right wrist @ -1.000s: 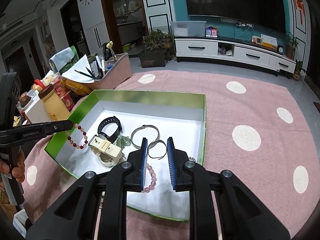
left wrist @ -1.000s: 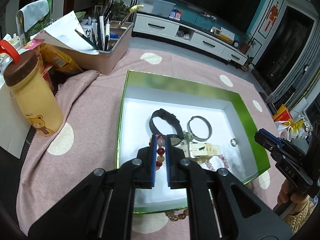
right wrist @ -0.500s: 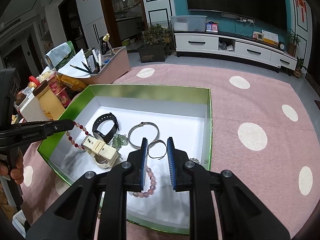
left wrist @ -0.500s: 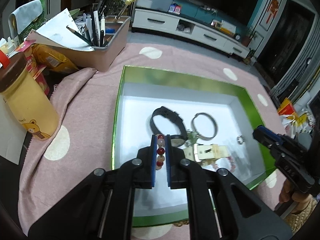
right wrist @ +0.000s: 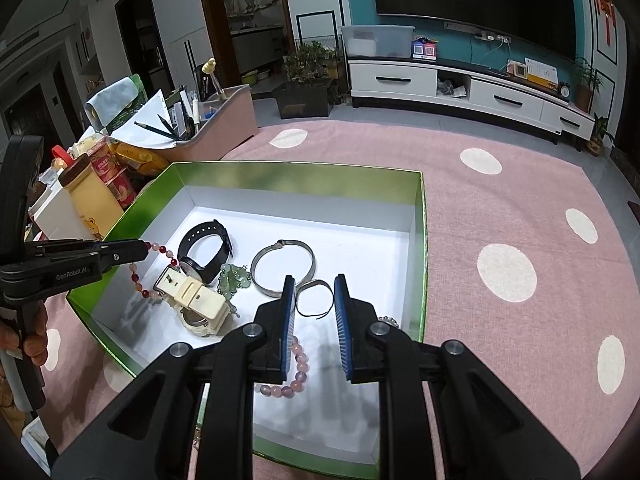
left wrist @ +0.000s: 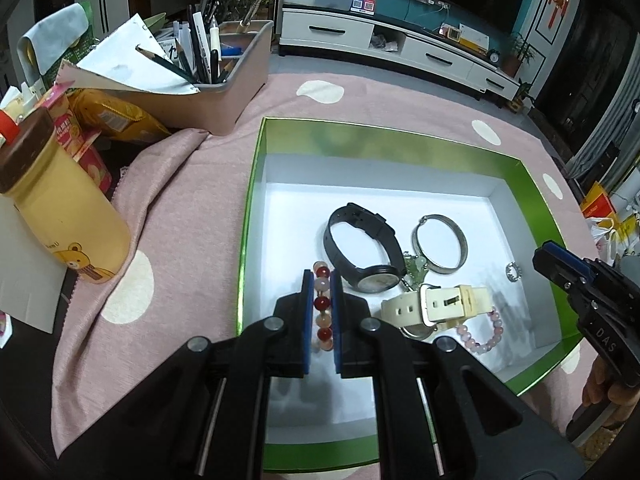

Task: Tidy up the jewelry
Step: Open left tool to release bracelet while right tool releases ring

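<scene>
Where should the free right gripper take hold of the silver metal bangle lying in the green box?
Grip the silver metal bangle on its far-right arc, coming from above with the right gripper. It lies flat, so one finger goes inside the ring; the near-left arc sits by the green pendant.

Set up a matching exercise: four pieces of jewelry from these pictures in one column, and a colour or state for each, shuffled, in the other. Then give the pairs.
Things:
1. red bead bracelet
2. black watch
3. cream watch
4. silver bangle

States:
A. lies in the green box, a plain metal ring
B. pinched between the jaws of the left gripper
C. pale strap, lying partly over a pink bead bracelet
D. dark strap, dial beside the green pendant

Pairs: 1-B, 2-D, 3-C, 4-A
</scene>
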Tool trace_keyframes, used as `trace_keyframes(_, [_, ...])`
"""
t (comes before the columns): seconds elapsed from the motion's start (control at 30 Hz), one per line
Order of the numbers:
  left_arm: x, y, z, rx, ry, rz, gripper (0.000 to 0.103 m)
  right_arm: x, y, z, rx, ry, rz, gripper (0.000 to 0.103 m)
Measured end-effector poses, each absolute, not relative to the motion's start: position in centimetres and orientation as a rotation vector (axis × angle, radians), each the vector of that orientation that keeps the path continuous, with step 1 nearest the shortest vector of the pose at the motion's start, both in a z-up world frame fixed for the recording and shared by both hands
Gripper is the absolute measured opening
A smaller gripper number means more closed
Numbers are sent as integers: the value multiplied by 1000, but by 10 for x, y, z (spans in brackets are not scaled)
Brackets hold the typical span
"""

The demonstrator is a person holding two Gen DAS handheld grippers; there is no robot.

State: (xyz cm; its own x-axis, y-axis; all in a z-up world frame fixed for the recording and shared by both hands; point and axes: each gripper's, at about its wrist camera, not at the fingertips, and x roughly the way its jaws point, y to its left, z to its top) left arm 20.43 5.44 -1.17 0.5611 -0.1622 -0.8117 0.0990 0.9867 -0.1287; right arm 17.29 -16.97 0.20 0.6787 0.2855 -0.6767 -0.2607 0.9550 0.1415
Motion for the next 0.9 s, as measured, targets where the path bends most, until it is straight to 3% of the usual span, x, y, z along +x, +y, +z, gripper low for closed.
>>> trace_keyframes(0.9, [205,50,-9,-37,958,-146,9,177,-168,0,38,786,298,22])
